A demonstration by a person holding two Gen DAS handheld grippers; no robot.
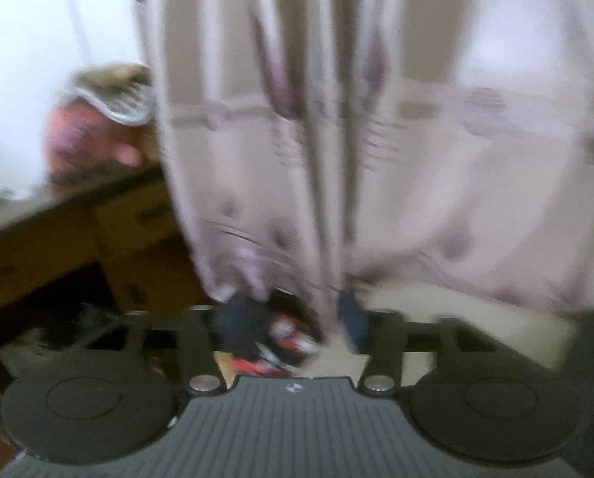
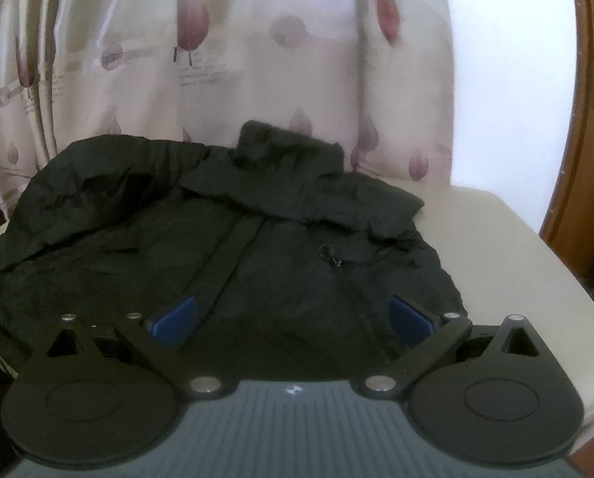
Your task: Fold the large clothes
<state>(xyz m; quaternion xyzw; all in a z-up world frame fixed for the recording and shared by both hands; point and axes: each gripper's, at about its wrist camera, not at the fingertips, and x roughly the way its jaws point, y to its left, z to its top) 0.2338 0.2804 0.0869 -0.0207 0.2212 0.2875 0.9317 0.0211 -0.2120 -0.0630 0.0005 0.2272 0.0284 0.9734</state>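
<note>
The black jacket [image 2: 217, 231] lies crumpled on the cream desk [image 2: 496, 239], zipper side up, its collar at twelve o'clock toward the patterned curtain [image 2: 257, 59] and a sleeve bunched at nine o'clock. The zipper pull [image 2: 330, 255] sits just right of the jacket's middle. The right gripper [image 2: 293, 314] hovers at the jacket's near hem at six o'clock, its blue pads [image 2: 177, 318] spread wide to either side of the zipper line with nothing pinched between them. In the blurred left wrist view, the left gripper [image 1: 297, 322] stands open and holds nothing, facing the curtain [image 1: 297, 119]; brown cardboard boxes [image 1: 77, 247] show at nine o'clock. A wooden door [image 2: 587, 159] stands at three o'clock of the right wrist view.
</note>
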